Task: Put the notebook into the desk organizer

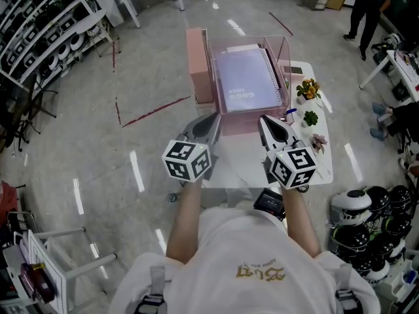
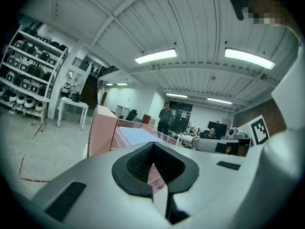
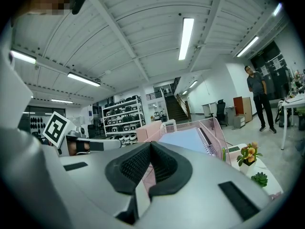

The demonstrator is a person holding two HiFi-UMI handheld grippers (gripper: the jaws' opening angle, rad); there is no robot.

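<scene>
Notebook point(image 1: 245, 80) lies in desk organizer point(image 1: 287, 57) | left gripper point(image 1: 215, 118), right gripper point(image 1: 263, 120): both closed, empty, just near it | risk: my forward nudge could shove organizer toward table point(image 1: 315, 165) far edge.

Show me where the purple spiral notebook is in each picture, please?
Head view: the purple spiral notebook lies top centre, inside the pink mesh desk organizer.
Left gripper view: in the middle, slightly left, seen as a pale blue sheet.
Right gripper view: in the middle, slightly right, with its spiral edge on the right.
Shared landmark: the solid pink box sits just left of the notebook in every view.
</scene>
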